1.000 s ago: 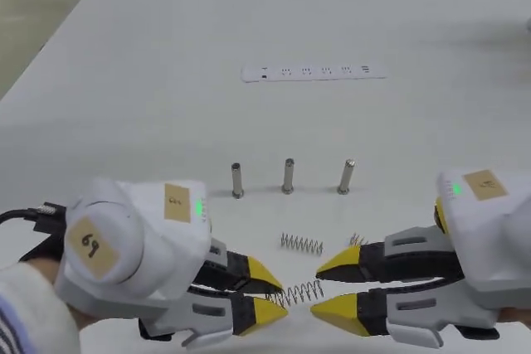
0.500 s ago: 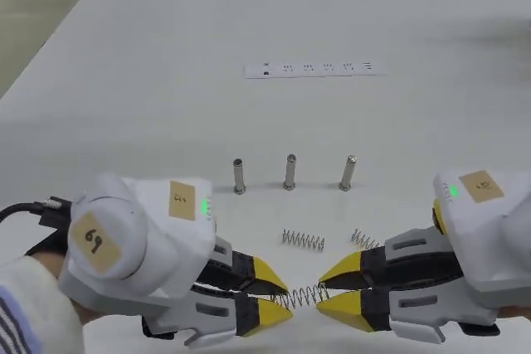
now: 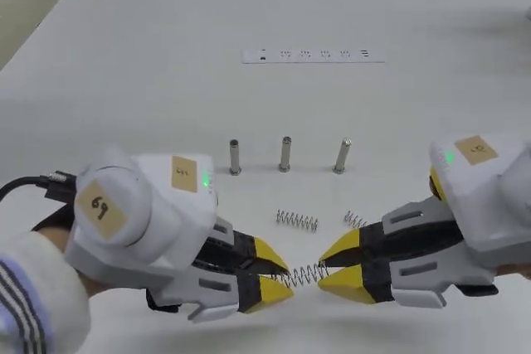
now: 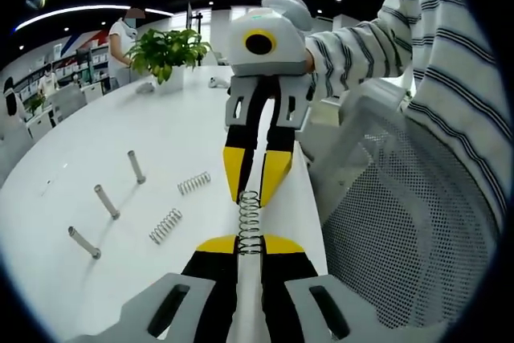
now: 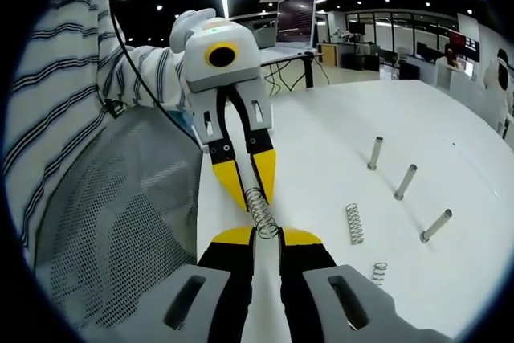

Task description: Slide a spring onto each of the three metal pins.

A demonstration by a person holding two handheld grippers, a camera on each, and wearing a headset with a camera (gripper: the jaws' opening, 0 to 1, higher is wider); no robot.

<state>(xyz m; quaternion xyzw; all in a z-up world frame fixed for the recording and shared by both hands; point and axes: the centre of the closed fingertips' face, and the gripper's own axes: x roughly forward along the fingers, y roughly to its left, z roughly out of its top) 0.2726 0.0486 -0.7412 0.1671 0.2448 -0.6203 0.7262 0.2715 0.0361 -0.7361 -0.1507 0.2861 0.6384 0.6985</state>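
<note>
The white left gripper (image 3: pixel 289 279) and right gripper (image 3: pixel 322 271) have black jaws tipped yellow. The coiled wire spring (image 3: pixel 304 274) is silver, the metal pins (image 3: pixel 285 153) at twelve o'clock grey, the tabletop (image 3: pixel 166 80) white.

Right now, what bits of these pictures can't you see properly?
1. Held spring: in the head view both ends are hidden inside the yellow fingers of the left gripper and right gripper.
2. Three pins: too small in the head view to tell how their feet are fixed.
3. Power strip: markings too small to read in the head view.
4. Cable: cut off by the head view's left edge.
</note>
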